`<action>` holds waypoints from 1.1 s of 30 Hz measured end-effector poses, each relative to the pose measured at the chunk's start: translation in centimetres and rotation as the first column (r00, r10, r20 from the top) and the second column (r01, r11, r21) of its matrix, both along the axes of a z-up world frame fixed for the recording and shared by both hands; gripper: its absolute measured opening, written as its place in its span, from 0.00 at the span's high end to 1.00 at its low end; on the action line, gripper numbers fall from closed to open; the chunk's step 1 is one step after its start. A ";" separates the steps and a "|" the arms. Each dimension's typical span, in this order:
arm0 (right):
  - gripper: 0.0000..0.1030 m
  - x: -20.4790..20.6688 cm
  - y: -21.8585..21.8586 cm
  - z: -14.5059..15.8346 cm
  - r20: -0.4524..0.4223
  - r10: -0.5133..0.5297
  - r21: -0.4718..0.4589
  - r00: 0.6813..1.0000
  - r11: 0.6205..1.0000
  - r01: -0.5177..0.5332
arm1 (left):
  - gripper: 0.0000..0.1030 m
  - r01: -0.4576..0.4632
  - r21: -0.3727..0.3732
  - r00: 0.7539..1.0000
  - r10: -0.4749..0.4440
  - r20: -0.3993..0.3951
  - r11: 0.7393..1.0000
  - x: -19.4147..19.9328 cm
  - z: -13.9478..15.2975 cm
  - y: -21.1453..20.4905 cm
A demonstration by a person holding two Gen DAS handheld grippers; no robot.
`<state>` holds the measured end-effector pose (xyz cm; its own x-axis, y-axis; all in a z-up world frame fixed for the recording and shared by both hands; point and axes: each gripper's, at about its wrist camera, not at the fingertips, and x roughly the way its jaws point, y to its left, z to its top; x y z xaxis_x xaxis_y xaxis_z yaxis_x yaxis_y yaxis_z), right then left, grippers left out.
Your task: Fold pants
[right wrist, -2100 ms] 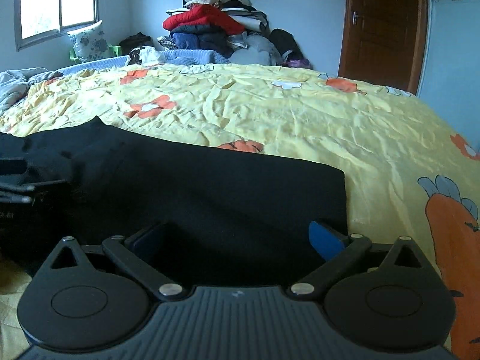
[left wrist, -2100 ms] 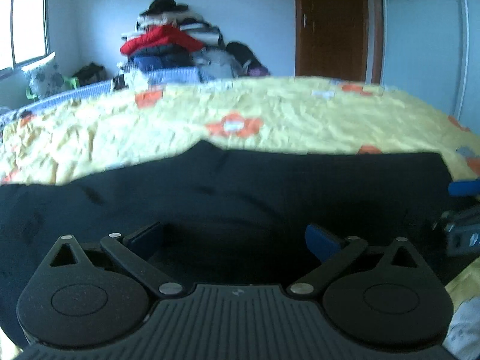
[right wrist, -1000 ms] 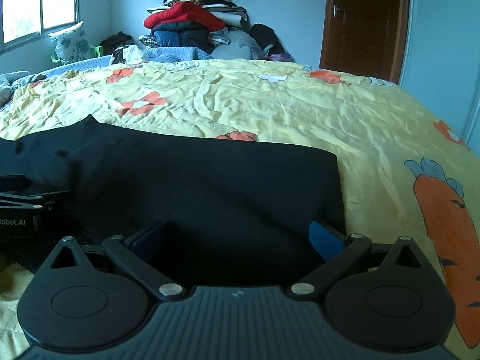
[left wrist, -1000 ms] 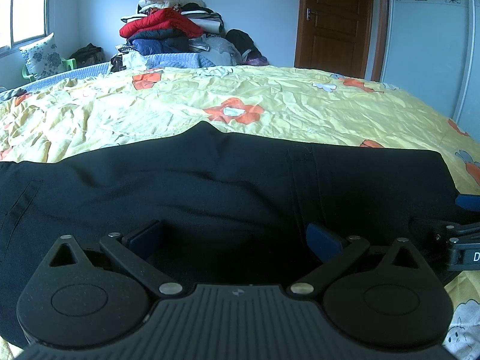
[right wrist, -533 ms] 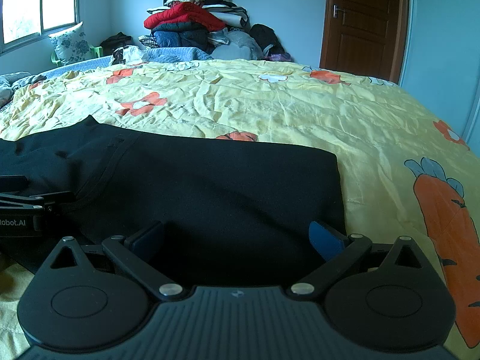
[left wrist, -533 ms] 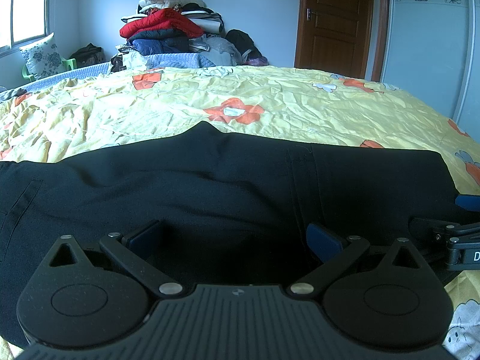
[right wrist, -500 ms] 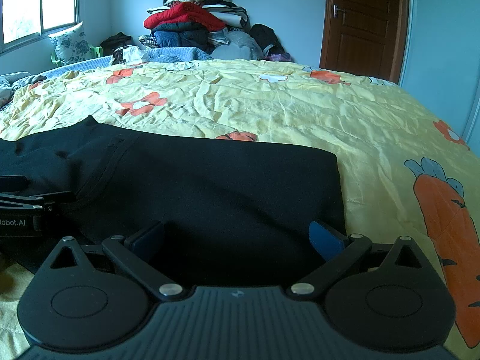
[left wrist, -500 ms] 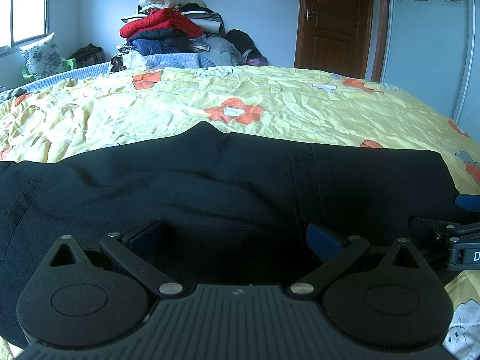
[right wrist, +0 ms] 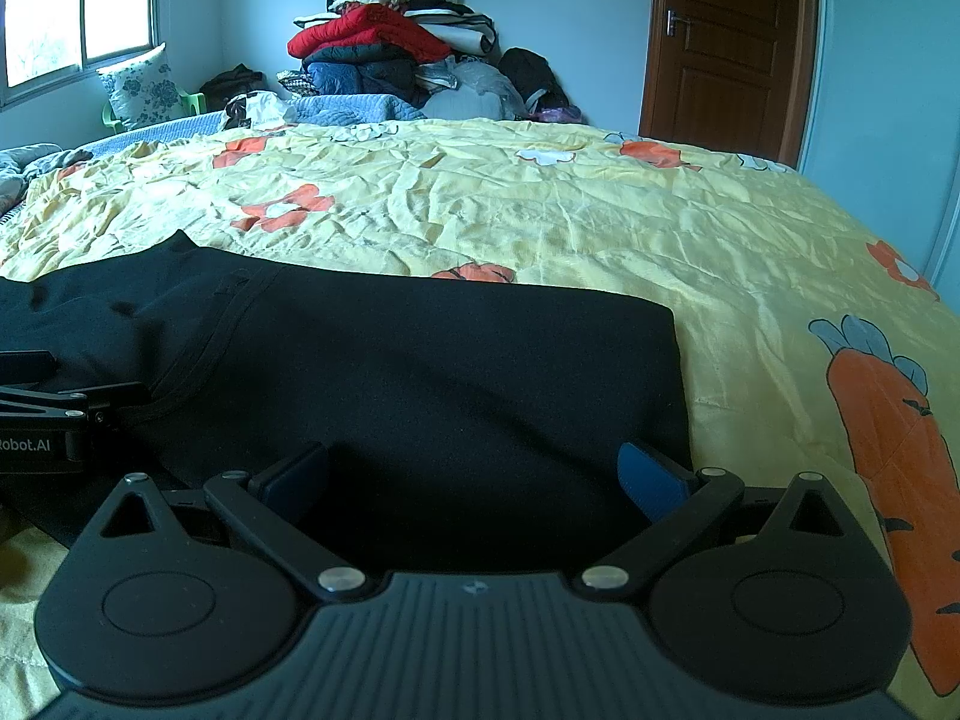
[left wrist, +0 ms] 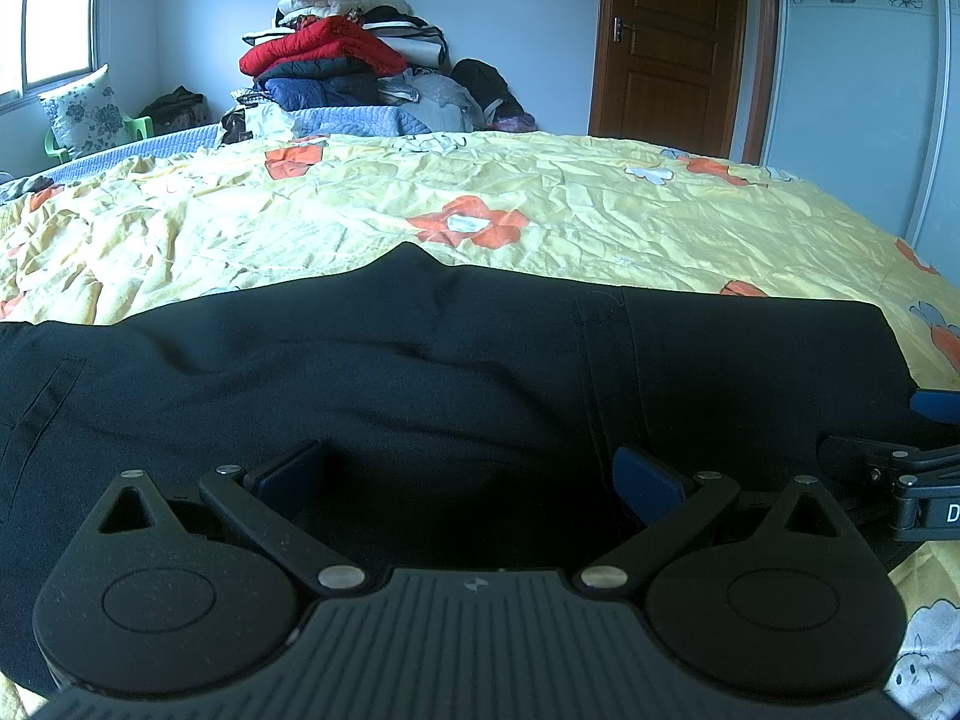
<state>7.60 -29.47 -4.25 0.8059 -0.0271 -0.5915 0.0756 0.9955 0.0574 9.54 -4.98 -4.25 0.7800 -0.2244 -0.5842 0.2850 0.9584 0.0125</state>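
- Two hand-held grippers sit low over black pants (left wrist: 480, 372) lying flat on a bed (left wrist: 540, 228) with a yellow flowered sheet.
- Left hand-held gripper (left wrist: 471, 471): fingers spread apart, gripping nothing.
- Right hand-held gripper (right wrist: 474, 471): fingers likewise apart.

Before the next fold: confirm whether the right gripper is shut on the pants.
No: the right gripper stands open, its fingers spread wide over the black pants with nothing pinched.
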 end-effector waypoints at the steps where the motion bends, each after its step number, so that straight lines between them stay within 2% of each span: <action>1: 0.00 0.0 0.0 0.0 0.000 0.000 0.000 1.000 1.000 0.000 | 0.00 0.000 0.000 1.000 0.000 0.000 1.000 0.0 0.0 0.0; 10: 0.00 0.0 0.0 0.0 0.000 0.000 0.001 1.000 1.000 0.000 | 0.00 -0.001 0.007 1.000 0.001 0.009 1.000 -0.3 0.1 0.0; 19: 0.00 0.0 0.0 0.0 0.000 0.000 0.000 1.000 1.000 0.000 | 0.00 -0.040 0.016 0.999 0.040 -0.006 0.999 -1.9 0.6 0.8; 25: 0.00 0.0 0.0 0.0 0.001 0.000 -0.001 1.000 1.000 0.000 | 0.00 -0.046 0.053 0.999 0.046 0.014 0.998 -2.2 0.0 0.4; 33: 0.00 -1.5 0.3 0.3 0.024 -0.008 -0.024 1.000 1.000 0.009 | 0.00 -0.046 0.038 0.999 0.046 0.006 0.998 -2.1 0.0 0.7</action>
